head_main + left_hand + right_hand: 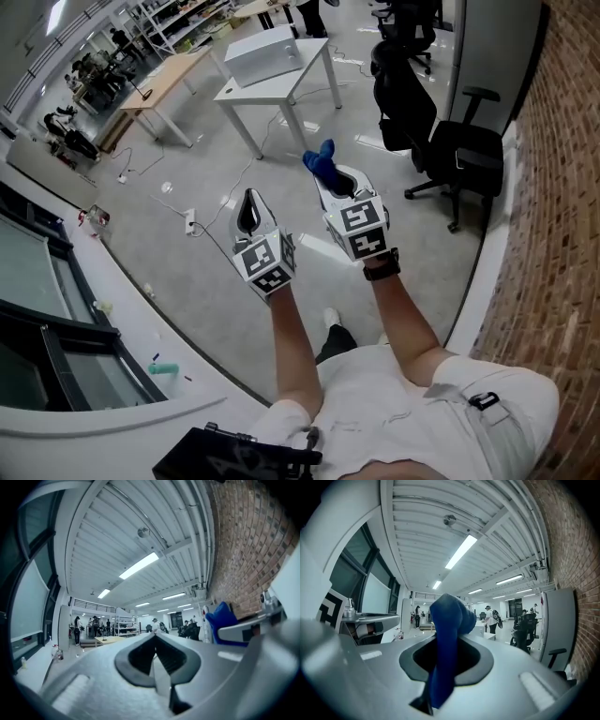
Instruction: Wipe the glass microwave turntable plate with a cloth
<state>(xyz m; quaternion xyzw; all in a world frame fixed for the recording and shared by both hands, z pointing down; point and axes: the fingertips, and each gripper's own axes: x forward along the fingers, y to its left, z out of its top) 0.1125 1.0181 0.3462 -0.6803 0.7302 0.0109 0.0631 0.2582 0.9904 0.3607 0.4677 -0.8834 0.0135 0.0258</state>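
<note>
My right gripper (pixel 330 176) is shut on a blue cloth (pixel 320 159), which bunches out past the jaw tips. In the right gripper view the blue cloth (pixel 446 634) runs up between the closed jaws of the right gripper (pixel 439 667). My left gripper (pixel 250 202) is held beside it, its jaws together with nothing between them. In its own view the left gripper (pixel 158 658) shows only a thin seam, and the blue cloth (pixel 223 618) shows at the right. Both grippers are raised and point out into the room. No glass turntable plate is in any view.
A white table (pixel 309 80) bearing a white box (pixel 263 53) stands ahead, with a wooden table (pixel 161 82) to its left. Black office chairs (pixel 457 147) stand at the right by a brick wall (pixel 565 187). A white sill (pixel 103 300) and windows lie at the left.
</note>
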